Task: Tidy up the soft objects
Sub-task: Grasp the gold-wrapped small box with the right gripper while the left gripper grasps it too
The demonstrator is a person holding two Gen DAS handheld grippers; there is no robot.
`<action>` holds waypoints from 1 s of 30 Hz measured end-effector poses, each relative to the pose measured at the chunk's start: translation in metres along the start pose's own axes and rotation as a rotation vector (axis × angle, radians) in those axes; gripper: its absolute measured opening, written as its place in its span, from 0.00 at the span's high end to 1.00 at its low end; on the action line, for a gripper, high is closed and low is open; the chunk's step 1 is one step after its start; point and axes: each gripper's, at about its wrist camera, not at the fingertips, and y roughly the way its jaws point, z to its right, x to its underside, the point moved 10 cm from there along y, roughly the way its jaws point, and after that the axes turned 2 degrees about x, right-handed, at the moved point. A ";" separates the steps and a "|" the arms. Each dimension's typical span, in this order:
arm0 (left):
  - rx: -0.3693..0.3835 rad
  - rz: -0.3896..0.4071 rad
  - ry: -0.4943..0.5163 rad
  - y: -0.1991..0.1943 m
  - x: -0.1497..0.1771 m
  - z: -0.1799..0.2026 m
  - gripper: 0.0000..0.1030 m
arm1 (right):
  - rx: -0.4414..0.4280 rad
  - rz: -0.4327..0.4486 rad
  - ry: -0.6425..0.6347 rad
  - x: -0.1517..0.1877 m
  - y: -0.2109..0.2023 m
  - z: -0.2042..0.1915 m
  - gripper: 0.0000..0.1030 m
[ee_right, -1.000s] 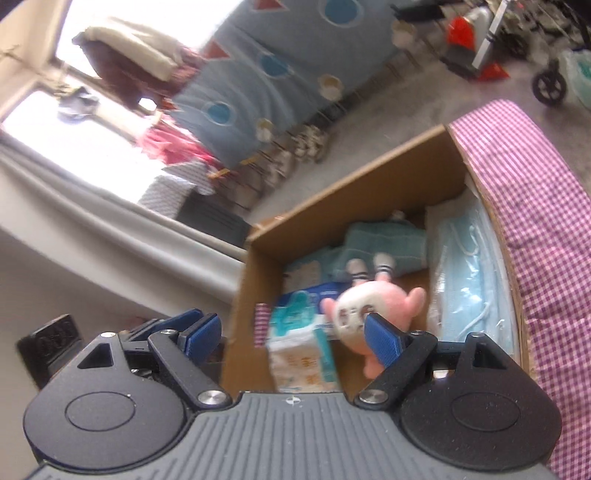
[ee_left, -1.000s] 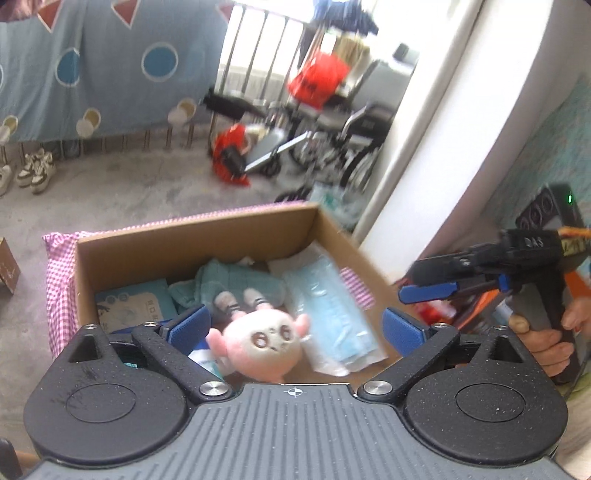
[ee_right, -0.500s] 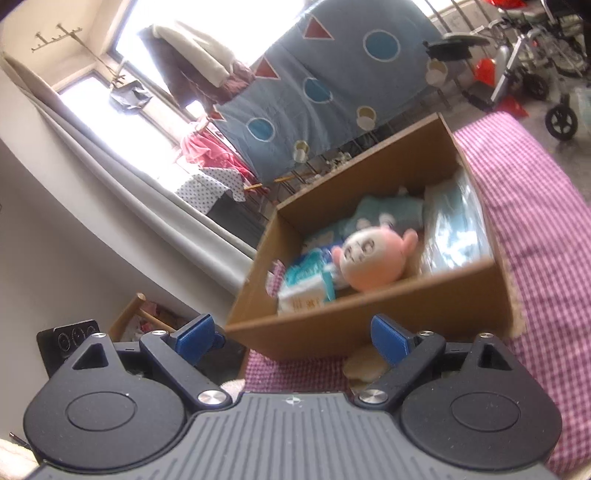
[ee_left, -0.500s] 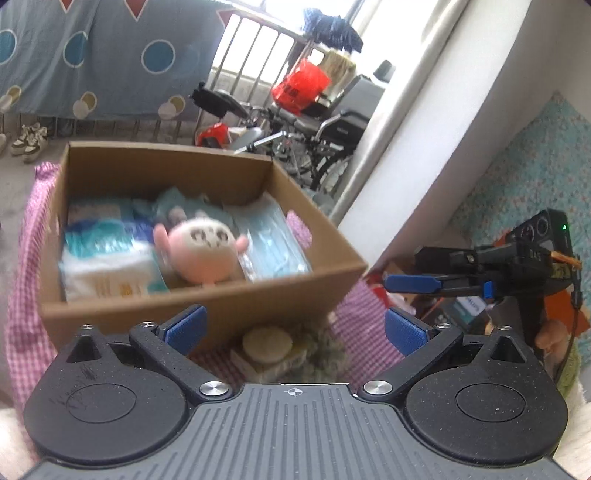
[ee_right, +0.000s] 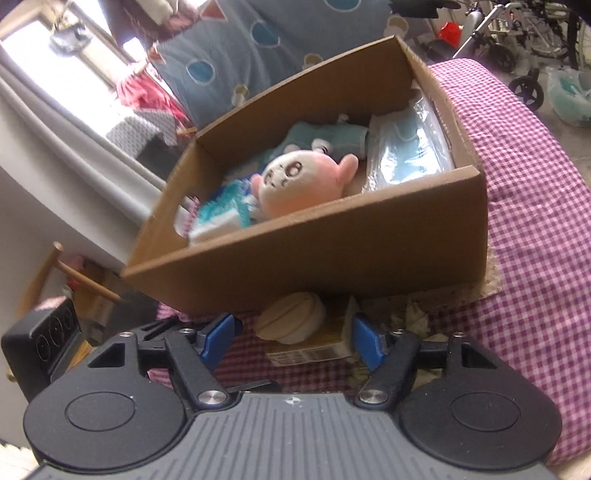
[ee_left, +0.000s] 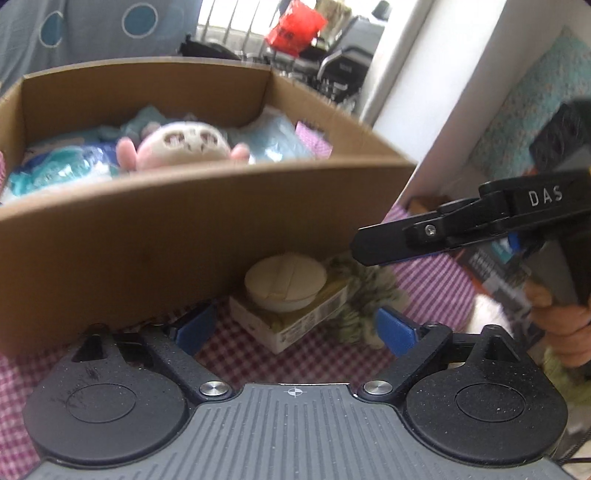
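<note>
A cardboard box (ee_left: 207, 221) (ee_right: 332, 258) stands on the pink checked cloth (ee_left: 295, 358) (ee_right: 535, 221). It holds a pink plush doll (ee_left: 184, 146) (ee_right: 299, 184), a teal soft toy (ee_right: 325, 136), a bag of face masks (ee_right: 410, 147) and a tissue pack (ee_left: 62, 170) (ee_right: 218, 218). In front of the box a cream round puff (ee_left: 286, 277) (ee_right: 291, 321) rests on a small carton (ee_left: 291, 321) (ee_right: 317, 347), beside a fuzzy grey-green cloth (ee_left: 365, 291). My left gripper (ee_left: 293, 330) is open and empty, low before the carton. My right gripper (ee_right: 293, 336) is open and empty around the puff; it also shows in the left wrist view (ee_left: 480, 225).
A white wall (ee_left: 443, 92) and a teal patterned cloth (ee_left: 528, 107) stand right of the box. Wheelchairs (ee_right: 517, 33) and a blue circle-patterned sheet (ee_right: 258, 40) stand beyond the table. A wooden rack (ee_right: 66, 273) stands at the left.
Both grippers have dropped from above the box to in front of its near wall. The puff, carton and fuzzy cloth have come into view, close to the fingers.
</note>
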 end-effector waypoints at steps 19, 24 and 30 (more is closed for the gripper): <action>0.048 -0.080 -0.068 0.028 0.014 -0.014 0.44 | 0.024 -0.187 -0.018 0.011 0.023 -0.004 0.40; 0.070 -0.129 -0.179 0.013 0.015 -0.018 0.44 | -0.070 -0.242 0.151 0.017 0.023 0.000 0.40; 0.088 -0.130 -0.259 -0.002 0.013 -0.028 0.45 | -0.128 -0.238 0.209 0.025 0.016 -0.006 0.40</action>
